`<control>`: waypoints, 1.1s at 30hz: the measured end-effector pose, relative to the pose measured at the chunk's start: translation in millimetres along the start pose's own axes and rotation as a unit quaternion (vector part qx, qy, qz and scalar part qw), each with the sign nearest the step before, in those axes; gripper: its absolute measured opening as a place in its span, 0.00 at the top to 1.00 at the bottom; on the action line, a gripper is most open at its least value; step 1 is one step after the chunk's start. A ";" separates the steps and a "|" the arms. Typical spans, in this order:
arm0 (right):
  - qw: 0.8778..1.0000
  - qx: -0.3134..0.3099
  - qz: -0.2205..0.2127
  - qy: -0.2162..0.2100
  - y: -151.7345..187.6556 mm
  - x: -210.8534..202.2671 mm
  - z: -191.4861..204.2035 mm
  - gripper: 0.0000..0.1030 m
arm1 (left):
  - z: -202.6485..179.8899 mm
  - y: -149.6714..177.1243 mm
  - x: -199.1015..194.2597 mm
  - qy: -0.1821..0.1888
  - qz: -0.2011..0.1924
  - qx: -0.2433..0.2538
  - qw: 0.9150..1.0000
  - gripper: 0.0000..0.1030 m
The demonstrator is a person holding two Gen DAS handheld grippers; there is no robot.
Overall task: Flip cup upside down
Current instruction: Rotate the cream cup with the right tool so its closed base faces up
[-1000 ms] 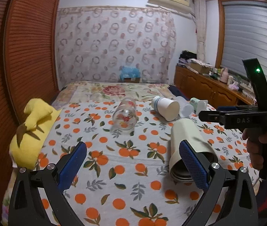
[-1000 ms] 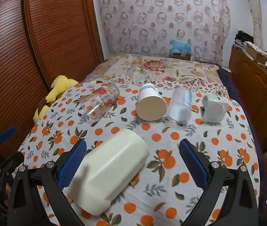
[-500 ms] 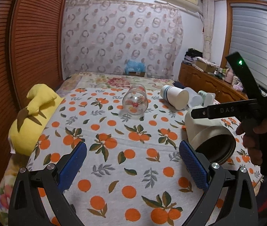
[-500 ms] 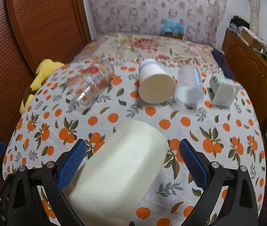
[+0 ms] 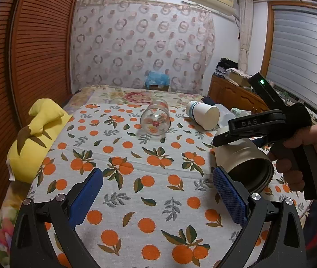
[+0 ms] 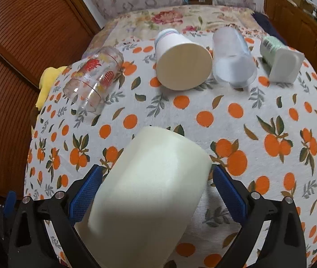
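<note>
A large cream cup (image 6: 154, 189) lies on its side on the orange-print cloth (image 6: 236, 116), its base toward the far side. It sits between the blue pads of my right gripper (image 6: 157, 185), whose jaws stand wide open around it without clear contact. In the left wrist view the same cup (image 5: 238, 158) shows its dark open mouth toward me, under the right gripper's black body (image 5: 263, 122). My left gripper (image 5: 158, 189) is open and empty, low over the cloth to the left of the cup.
Several other cups lie on their sides at the far side: a clear printed glass (image 6: 93, 78), a white paper cup (image 6: 180, 62), a frosted plastic cup (image 6: 232, 60) and a green-and-white container (image 6: 279, 62). A yellow plush toy (image 5: 35, 138) lies at the left edge.
My right gripper has moved down and forward over the cream cup, which now fills the space between its pads. My left gripper has drawn back and to the left.
</note>
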State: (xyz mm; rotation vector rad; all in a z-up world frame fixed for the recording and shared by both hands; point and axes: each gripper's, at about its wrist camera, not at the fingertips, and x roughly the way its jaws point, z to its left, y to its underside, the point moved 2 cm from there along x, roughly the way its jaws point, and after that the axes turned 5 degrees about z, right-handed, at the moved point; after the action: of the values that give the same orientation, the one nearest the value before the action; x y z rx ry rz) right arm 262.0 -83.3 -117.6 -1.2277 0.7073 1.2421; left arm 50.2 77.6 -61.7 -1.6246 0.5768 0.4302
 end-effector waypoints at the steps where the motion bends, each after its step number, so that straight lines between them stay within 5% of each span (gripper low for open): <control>1: 1.000 0.002 0.003 0.000 -0.7 0.2 0.2 0.08 | 0.2 0.0 0.2 0.000 0.000 0.001 1.000 0.08; 12: 1.000 0.000 -0.007 -0.025 -3.0 -14.2 -7.9 0.25 | -7.7 -0.6 -4.1 0.006 -0.004 0.005 1.000 0.08; 20: 0.992 -0.071 -0.106 -0.006 1.5 -64.8 1.7 0.27 | -9.5 -2.1 -6.7 0.009 -0.001 0.010 1.000 0.08; 33: 0.954 -0.171 -0.237 0.062 19.5 -102.8 17.9 0.28 | -9.6 -2.8 -6.9 0.006 0.003 0.017 1.000 0.08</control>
State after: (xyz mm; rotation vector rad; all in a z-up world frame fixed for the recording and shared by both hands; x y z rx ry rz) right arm 214.4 -100.4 -24.2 -1.6573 0.2579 0.9086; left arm 45.9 69.1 -54.2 -1.5934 0.5962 0.4130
